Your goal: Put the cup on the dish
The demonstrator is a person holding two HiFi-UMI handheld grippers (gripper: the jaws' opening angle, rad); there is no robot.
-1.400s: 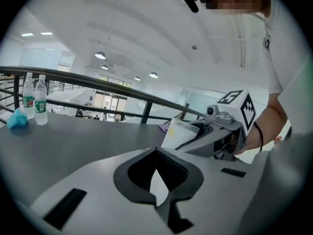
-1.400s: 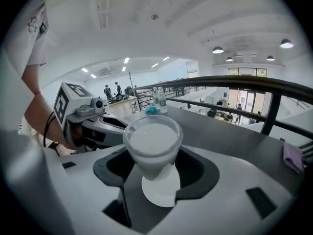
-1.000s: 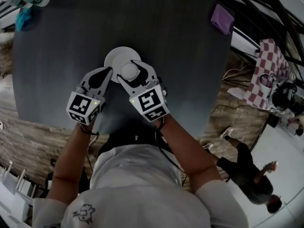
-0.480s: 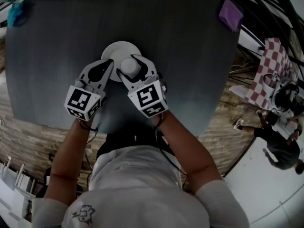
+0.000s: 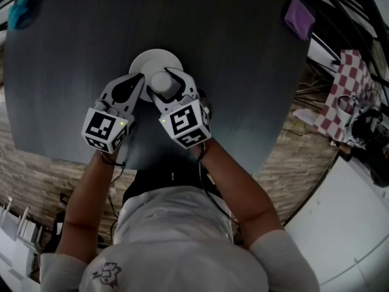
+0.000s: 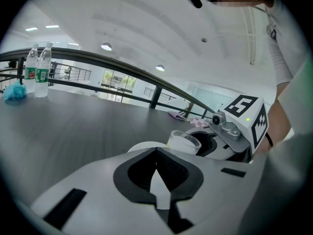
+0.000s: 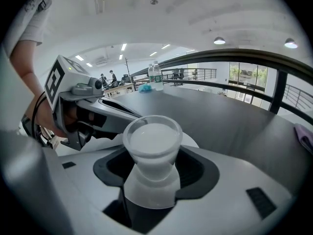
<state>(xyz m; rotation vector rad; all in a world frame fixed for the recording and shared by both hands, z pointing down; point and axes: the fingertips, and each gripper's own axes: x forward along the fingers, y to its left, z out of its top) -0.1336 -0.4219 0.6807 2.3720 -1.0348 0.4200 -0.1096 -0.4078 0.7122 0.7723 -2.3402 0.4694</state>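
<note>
Dark round table (image 5: 231, 72) with white dish (image 5: 146, 61), purple cloth (image 5: 299, 18) at far edge, two water bottles (image 6: 41, 70) beside blue wad (image 6: 15, 91).

- Cup (image 7: 152, 143): small and whitish, a see-through rim flaring out wider than the base. It stood upright, mouth up.
- It was clamped low on its body between the jaws of the right gripper (image 5: 164, 79), rim well clear above them.
- From the head view it sat over the near edge of the dish; whether it touched the dish could not be told.
- Dish (image 5: 152, 61): plain, white, round and shallow. It lay flat on the dark table (image 5: 243, 72), toward the table's near side, partly covered by the cup.
</note>
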